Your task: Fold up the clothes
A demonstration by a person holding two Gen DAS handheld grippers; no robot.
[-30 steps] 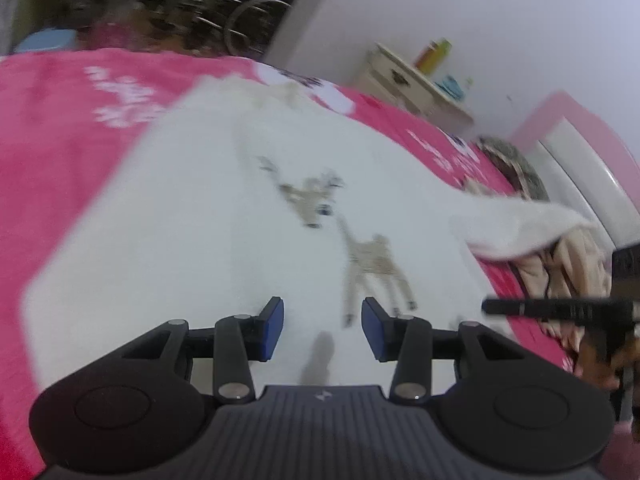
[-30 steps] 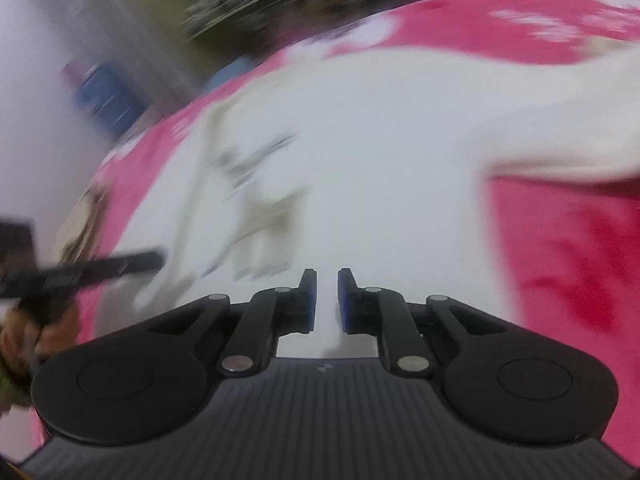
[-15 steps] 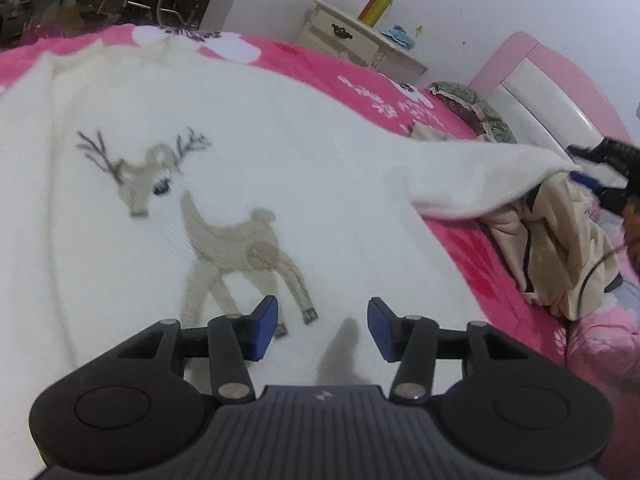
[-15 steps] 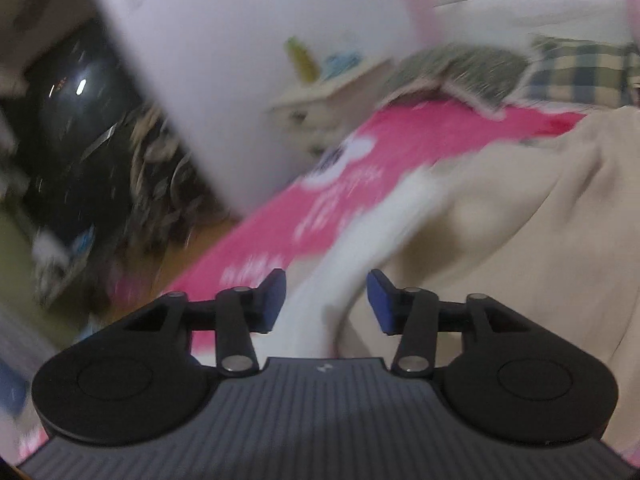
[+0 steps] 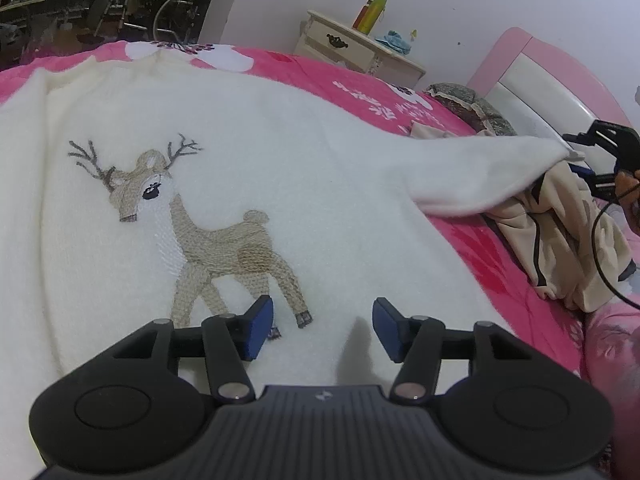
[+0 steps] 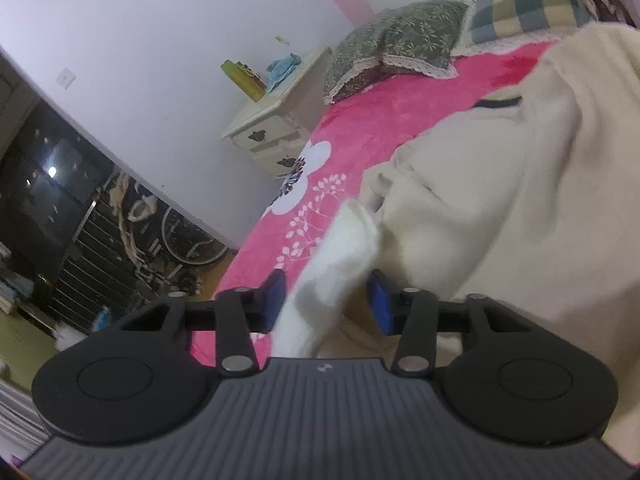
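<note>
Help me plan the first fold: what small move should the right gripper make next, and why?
Probably close the right gripper on the sleeve. Its jaws stand open with the white sleeve end lying between them, not yet pinched. The sweater lies flat on the pink bedspread, and the left gripper hovers open over its hem, so the sleeve looks like the fold to start.

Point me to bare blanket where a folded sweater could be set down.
Bare pink blanket lies between the white sweater and the beige garment, and toward the nightstand past the sleeve. It is crowded by the pillows, where the right gripper works.
</note>
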